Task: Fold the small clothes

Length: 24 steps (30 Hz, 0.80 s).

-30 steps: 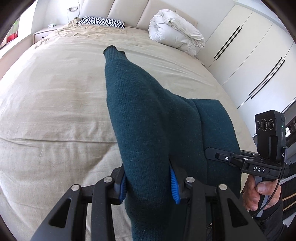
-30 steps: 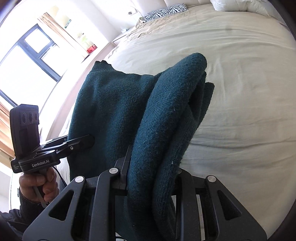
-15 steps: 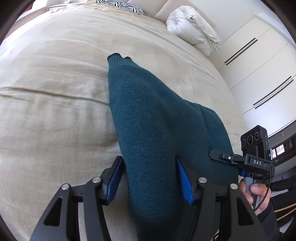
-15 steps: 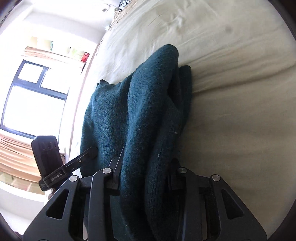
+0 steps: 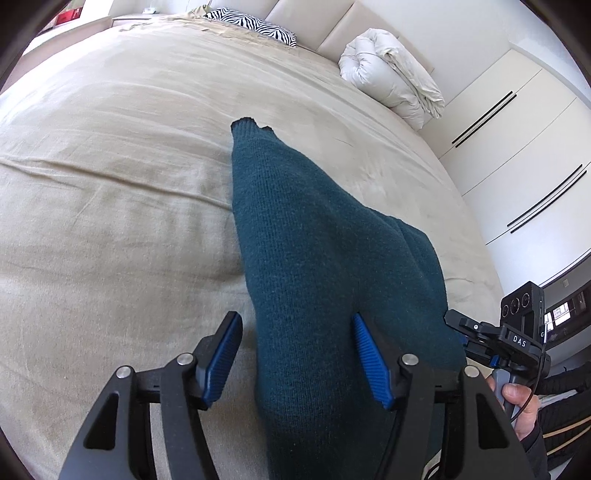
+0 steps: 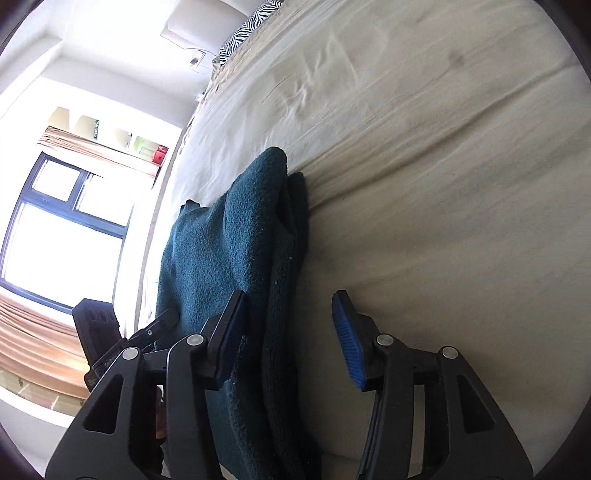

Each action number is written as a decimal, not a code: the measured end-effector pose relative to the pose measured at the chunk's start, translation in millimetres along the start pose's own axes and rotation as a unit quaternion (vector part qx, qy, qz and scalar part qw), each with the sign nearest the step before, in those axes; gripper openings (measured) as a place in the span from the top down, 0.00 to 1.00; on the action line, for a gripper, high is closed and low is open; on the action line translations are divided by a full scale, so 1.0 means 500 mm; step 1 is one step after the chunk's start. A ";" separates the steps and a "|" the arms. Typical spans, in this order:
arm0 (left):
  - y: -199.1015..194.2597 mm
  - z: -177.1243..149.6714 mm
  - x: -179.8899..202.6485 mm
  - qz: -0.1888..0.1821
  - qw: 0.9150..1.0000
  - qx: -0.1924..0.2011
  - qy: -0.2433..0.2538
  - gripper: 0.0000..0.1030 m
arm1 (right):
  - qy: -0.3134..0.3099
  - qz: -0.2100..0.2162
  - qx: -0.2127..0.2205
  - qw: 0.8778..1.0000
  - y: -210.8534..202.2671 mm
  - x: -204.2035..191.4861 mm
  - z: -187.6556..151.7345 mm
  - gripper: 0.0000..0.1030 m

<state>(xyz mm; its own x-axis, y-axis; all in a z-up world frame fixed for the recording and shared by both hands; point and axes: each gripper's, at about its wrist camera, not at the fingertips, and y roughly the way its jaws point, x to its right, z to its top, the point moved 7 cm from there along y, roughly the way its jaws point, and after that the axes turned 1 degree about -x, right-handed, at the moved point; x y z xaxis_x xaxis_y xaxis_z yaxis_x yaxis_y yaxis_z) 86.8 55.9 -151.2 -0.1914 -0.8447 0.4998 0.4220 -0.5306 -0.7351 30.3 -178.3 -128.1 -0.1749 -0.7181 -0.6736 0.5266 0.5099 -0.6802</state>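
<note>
Bed (image 5: pixel 110 192), beige cover, fills both views. Quilt (image 5: pixel 391 70) rolled at the head end, zebra pillow (image 5: pixel 255 24) beside it. Teal sweater (image 5: pixel 325 266) lies folded on the bed near the foot edge, cuff end toward the head. Left tool (image 5: pixel 297 354): jaws just been opening, now released, sweater between the blue pads (image 5: pixel 221 354), left pad clear of it. Right tool (image 6: pixel 288 332): jaws just been opening, released; sweater edge between the pads (image 6: pixel 345 338), right pad well clear.

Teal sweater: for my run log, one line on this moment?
teal sweater: folded on bed | left gripper: just opened, released | right gripper: just opened, released
</note>
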 end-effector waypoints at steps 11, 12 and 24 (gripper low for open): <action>-0.277 0.020 0.149 0.150 0.941 0.248 0.173 0.00 | -0.142 -0.185 0.214 0.949 -0.256 -0.096 -0.014 0.53; -0.306 0.019 0.170 0.166 0.928 0.274 0.189 0.00 | -0.158 -0.192 0.244 0.937 -0.286 -0.122 -0.018 0.50; -0.545 0.033 0.287 0.232 0.876 0.387 0.171 0.00 | -0.300 -0.159 0.448 0.827 -0.590 -0.436 -0.084 0.00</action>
<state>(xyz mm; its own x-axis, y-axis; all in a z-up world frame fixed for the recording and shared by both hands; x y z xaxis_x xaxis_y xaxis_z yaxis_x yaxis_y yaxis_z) -40.9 80.5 128.4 -0.0386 -0.9987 -0.0330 0.9737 -0.0302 -0.2256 -122.0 -152.5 207.1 -0.1192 -0.9914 -0.0544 0.9855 -0.1115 -0.1278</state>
